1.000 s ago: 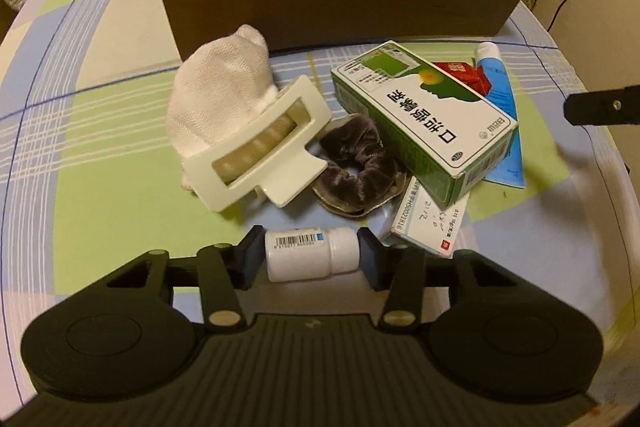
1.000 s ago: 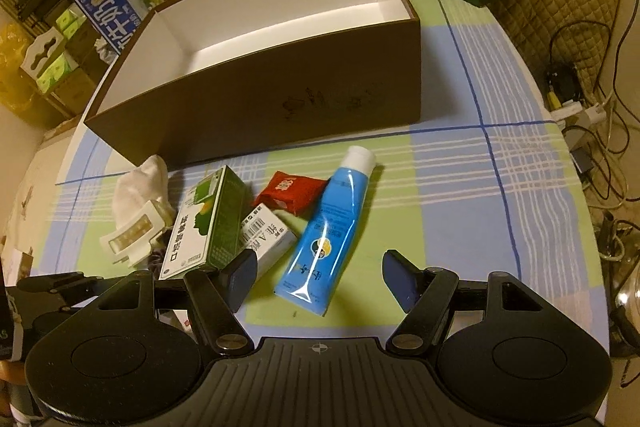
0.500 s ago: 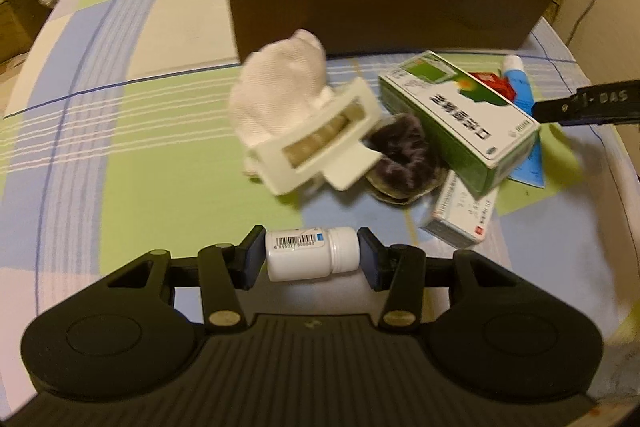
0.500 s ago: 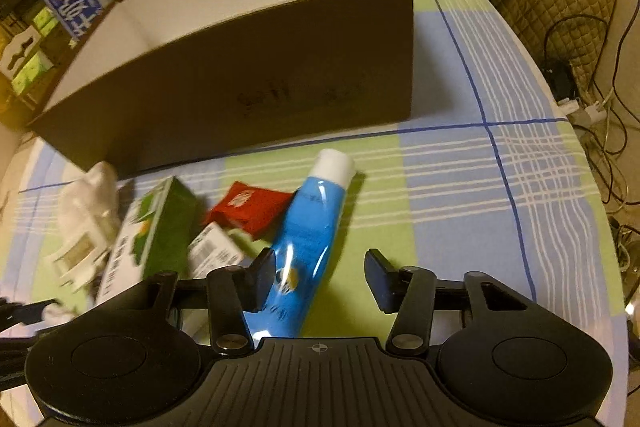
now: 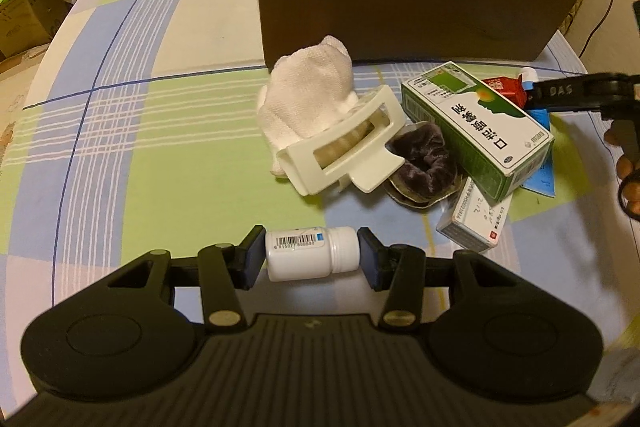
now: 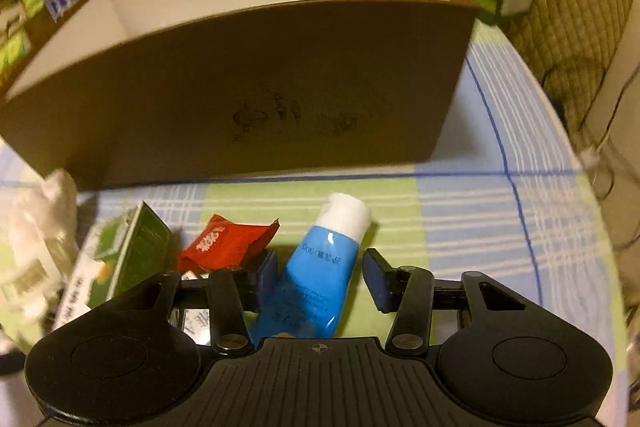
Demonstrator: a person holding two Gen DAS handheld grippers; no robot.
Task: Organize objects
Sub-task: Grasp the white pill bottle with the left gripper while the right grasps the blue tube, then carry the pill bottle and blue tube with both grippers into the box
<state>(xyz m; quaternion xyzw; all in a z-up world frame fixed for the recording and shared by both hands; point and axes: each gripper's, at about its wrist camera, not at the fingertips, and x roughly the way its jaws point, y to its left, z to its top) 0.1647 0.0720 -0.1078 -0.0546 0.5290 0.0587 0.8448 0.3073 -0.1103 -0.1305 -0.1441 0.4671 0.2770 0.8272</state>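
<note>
My left gripper [image 5: 311,258] is shut on a white pill bottle [image 5: 296,263], held sideways a little above the checked tablecloth [image 5: 120,155]. My right gripper [image 6: 320,271] is low over a blue tube with a white cap [image 6: 332,247]. The tube lies between its jaws, which are closing; a small gap shows at the right pad. A brown cardboard box [image 6: 240,99] with a white inside stands open just behind. In the left wrist view, a finger of the right gripper [image 5: 568,93] reaches in over the pile.
A pile lies in front of the box [image 5: 400,7]: white cloth [image 5: 308,95], cream claw clip [image 5: 340,147], dark scrunchie [image 5: 424,163], green medicine box [image 5: 480,123], small white carton [image 5: 476,219], red packet [image 6: 224,243]. A person's hand [image 5: 628,163] is at the right edge.
The right gripper came down over the blue tube and its jaws narrowed around it. The left gripper, still holding the bottle, drifted left and slightly up.
</note>
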